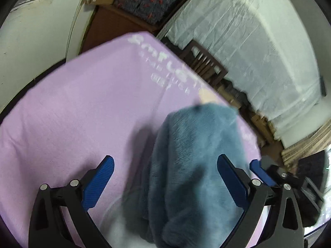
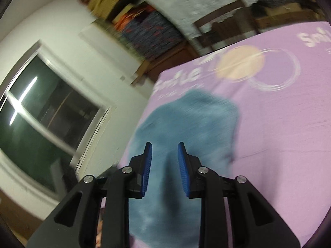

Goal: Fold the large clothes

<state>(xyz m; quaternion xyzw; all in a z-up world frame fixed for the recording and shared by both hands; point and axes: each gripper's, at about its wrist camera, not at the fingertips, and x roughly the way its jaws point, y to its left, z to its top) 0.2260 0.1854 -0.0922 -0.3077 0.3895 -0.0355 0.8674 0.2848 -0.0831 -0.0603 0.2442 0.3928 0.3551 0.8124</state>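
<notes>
1. Right now the blue garment (image 1: 192, 165) lies bunched in a long heap on the lilac sheet (image 1: 82, 107), near the bed's edge in the left wrist view; its far end is rounded and humped.
2. Its cloth is plush and fleecy, a dusty teal-blue with a short nap that catches light in pale patches.
3. By contrast the sheet is smooth and flat, printed with white lettering, a peach disc (image 2: 240, 64) and a thin white ring.
4. Over the heap, the left gripper (image 1: 165, 161) stands wide open, its ribbed blue pads on either side of the fleece, gripping nothing.
5. Above the garment, the right gripper (image 2: 164, 146) has its jaws narrowed to a slim gap with nothing between the pads.
6. Beyond the bed hangs a crinkled white curtain (image 1: 248, 41), with a dark wooden chair (image 1: 203, 62) before it.
</notes>
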